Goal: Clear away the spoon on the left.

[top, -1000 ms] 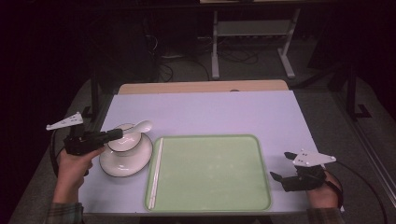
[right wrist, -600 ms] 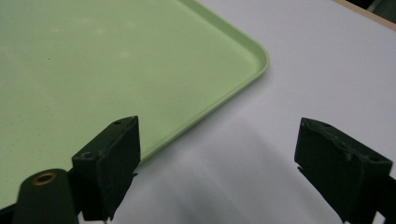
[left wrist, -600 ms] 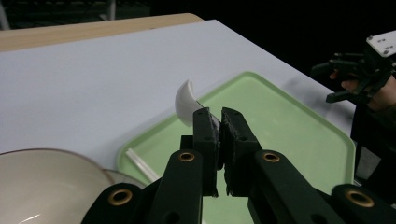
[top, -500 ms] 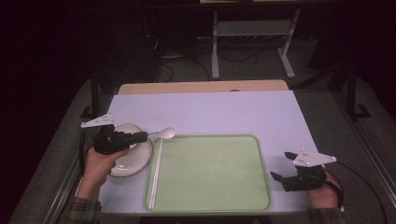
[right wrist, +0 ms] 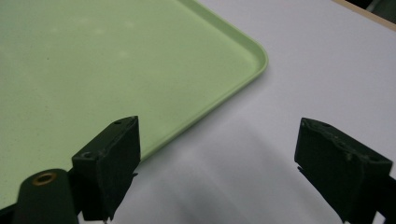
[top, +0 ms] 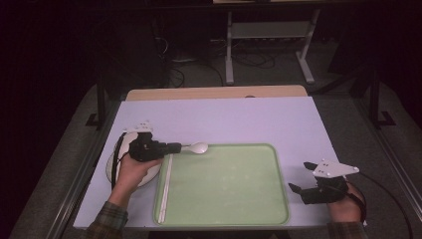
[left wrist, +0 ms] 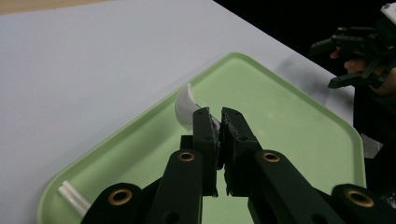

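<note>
Spoon (top: 195, 147), white and ceramic-looking, sits pinched by its handle between the pressed-together jaws of the left gripper (top: 175, 147), its bowl held above the far left corner of the green tray (top: 224, 215). In the left gripper view the spoon (left wrist: 186, 105) shows edge-on just past the black jaw tips, over the tray's raised rim (left wrist: 140, 122). A pair of white chopsticks (top: 164, 188) lies along the tray's left side, inside the rim. Behind the left hand (top: 132, 169) a white plate or bowl (top: 110, 168) rests on the table, mostly hidden by the hand and gripper.

The right gripper (top: 302, 180) hovers near the tray's right edge, low over the table, with its jaws spread wide and nothing between them; the right gripper view shows the tray's rounded corner (right wrist: 254, 56) and bare tabletop between the two pads.

The table (top: 239, 119) has a pale lavender-white, matte top, with a strip of light wood (top: 214, 92) along its far edge. It stands on grey carpet (top: 343, 104). The room beyond is dark; a metal stand with a low shelf (top: 268, 31) and loose cables (top: 179, 64) on the floor are visible behind the table.
</note>
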Motion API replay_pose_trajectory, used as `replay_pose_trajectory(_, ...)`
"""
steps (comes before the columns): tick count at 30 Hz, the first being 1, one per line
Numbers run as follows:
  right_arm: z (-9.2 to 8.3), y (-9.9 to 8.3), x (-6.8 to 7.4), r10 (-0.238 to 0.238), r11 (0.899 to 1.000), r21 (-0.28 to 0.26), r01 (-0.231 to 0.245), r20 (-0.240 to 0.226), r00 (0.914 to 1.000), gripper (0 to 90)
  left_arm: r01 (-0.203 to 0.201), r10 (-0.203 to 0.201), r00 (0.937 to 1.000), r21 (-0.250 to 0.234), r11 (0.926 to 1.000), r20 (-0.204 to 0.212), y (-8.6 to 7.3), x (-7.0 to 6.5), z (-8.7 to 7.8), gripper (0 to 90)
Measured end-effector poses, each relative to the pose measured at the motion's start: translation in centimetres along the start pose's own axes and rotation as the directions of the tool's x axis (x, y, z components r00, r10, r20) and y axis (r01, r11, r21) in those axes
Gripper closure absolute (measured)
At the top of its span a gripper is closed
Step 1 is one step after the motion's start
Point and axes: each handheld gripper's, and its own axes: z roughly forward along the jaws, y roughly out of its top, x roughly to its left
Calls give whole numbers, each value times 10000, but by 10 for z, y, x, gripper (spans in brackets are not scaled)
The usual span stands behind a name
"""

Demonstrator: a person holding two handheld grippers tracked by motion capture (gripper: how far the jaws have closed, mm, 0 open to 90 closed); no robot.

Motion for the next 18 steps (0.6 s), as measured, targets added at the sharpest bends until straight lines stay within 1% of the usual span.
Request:
replay_pose_trajectory(5, 0, 0, 0, 17, 10000, -4, -17, 17, 10000, 134, 153, -154, 9999, 182, 9997, 71, 0, 7, 20, 848)
replay_pose_trajectory(7, -1, 0, 0, 104, 9999, -43, -104, 33, 9999, 134, 202, -205, 9997, 231, 9995, 152, 1, 10, 25, 847)
replay_pose_trajectory(9, -1, 0, 0, 115, 9999, -55, -114, 62, 9999, 134, 234, -237, 9997, 254, 9994, 114, 1, 13, 29, 847)
replay_pose_trajectory(11, -2, 0, 0, 126, 9999, -69, -126, 58, 9999, 134, 316, -320, 9994, 309, 9990, 138, 0, 15, 33, 847)
replay_pose_trajectory(12, -2, 0, 0, 115, 9999, -67, -115, 56, 9999, 134, 390, -393, 9992, 334, 9987, 81, -1, 16, 34, 845)
replay_pose_trajectory(14, -1, 0, -1, 101, 9999, -57, -100, 59, 9999, 134, 440, -443, 9990, 297, 9986, 111, -2, 18, 35, 846)
replay_pose_trajectory(16, -2, 0, -1, 95, 9999, -102, -94, 59, 9999, 134, 496, -495, 9988, 277, 9984, -54, -2, 19, 37, 842)
replay_pose_trajectory(18, -2, 0, -1, 69, 9999, -95, -69, 75, 9999, 134, 471, -462, 9987, 390, 9981, -235, -2, 21, 39, 833)
